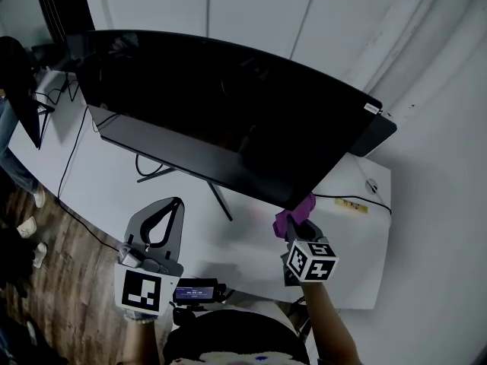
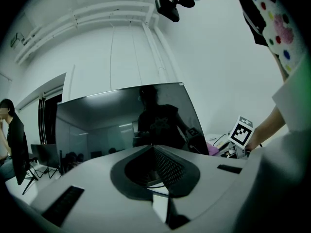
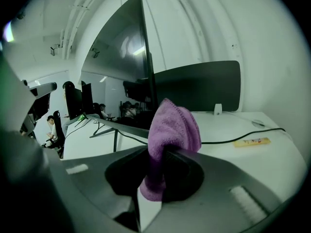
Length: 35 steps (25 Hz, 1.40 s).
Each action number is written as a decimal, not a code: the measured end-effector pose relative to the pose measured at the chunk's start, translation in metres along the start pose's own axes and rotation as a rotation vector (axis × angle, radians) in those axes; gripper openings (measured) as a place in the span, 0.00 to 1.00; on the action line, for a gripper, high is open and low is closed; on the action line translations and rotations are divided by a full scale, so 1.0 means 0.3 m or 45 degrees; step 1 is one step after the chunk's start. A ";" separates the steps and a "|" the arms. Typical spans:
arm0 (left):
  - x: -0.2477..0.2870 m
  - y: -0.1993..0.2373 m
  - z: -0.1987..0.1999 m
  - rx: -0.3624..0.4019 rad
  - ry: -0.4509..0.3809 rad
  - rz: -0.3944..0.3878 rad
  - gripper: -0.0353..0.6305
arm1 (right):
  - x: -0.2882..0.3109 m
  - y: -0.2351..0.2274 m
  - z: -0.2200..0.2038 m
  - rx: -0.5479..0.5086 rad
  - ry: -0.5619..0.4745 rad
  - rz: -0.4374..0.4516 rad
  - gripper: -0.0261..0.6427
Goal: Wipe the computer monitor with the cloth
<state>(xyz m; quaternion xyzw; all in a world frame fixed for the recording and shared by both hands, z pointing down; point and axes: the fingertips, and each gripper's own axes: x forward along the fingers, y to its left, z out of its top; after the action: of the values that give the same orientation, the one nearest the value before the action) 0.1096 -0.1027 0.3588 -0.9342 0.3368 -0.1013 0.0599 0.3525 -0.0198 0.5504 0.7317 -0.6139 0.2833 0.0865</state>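
The wide dark monitor [image 1: 228,112] stands on the white desk [image 1: 99,188], with its screen towards me. My right gripper [image 1: 298,220] is shut on a purple cloth [image 1: 293,214], just under the monitor's lower right corner. In the right gripper view the cloth [image 3: 172,125] bulges up out of the jaws, and the monitor [image 3: 124,72] rises edge-on close behind it. My left gripper [image 1: 177,202] is shut on nothing, low in front of the screen's left half. The left gripper view shows the screen [image 2: 121,125], my reflection, and the purple cloth [image 2: 212,149] at the right.
A black cable [image 1: 354,198], a yellow strip [image 1: 351,205] and a small round object [image 1: 370,186] lie on the desk at the right. The monitor's stand legs [image 1: 156,175] spread under the screen. Another dark screen [image 1: 23,90] and a seated person [image 2: 7,125] are at the left.
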 end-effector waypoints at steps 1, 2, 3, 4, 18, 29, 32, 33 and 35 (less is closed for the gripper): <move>0.002 0.008 -0.004 -0.002 0.001 -0.003 0.06 | 0.005 0.004 -0.008 0.005 0.011 -0.006 0.14; 0.004 0.016 -0.008 -0.003 0.002 -0.006 0.06 | 0.010 0.009 -0.014 0.009 0.021 -0.012 0.14; 0.006 0.024 -0.010 -0.002 0.002 -0.011 0.06 | 0.015 0.016 -0.020 0.012 0.031 -0.017 0.14; 0.007 0.033 -0.012 0.001 0.001 -0.017 0.06 | 0.020 0.026 -0.024 0.014 0.040 -0.020 0.14; 0.005 0.206 -0.044 -0.008 -0.008 -0.075 0.06 | 0.092 0.217 -0.034 0.009 0.122 0.043 0.14; -0.039 0.394 -0.073 -0.012 -0.001 -0.038 0.06 | 0.218 0.465 0.002 -0.068 0.152 0.135 0.14; -0.053 0.449 -0.087 -0.003 0.010 -0.026 0.06 | 0.252 0.521 0.010 -0.092 0.161 0.147 0.14; -0.058 0.468 -0.092 -0.005 0.013 -0.021 0.06 | 0.263 0.540 0.012 -0.102 0.162 0.150 0.14; -0.068 0.507 -0.103 -0.005 0.018 -0.012 0.06 | 0.286 0.580 0.014 -0.128 0.162 0.157 0.14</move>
<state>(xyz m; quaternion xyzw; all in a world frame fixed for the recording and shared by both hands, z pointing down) -0.0066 -0.2074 0.3583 -0.9352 0.3329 -0.1074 0.0553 0.1964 -0.1348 0.5529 0.6676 -0.6646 0.3030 0.1442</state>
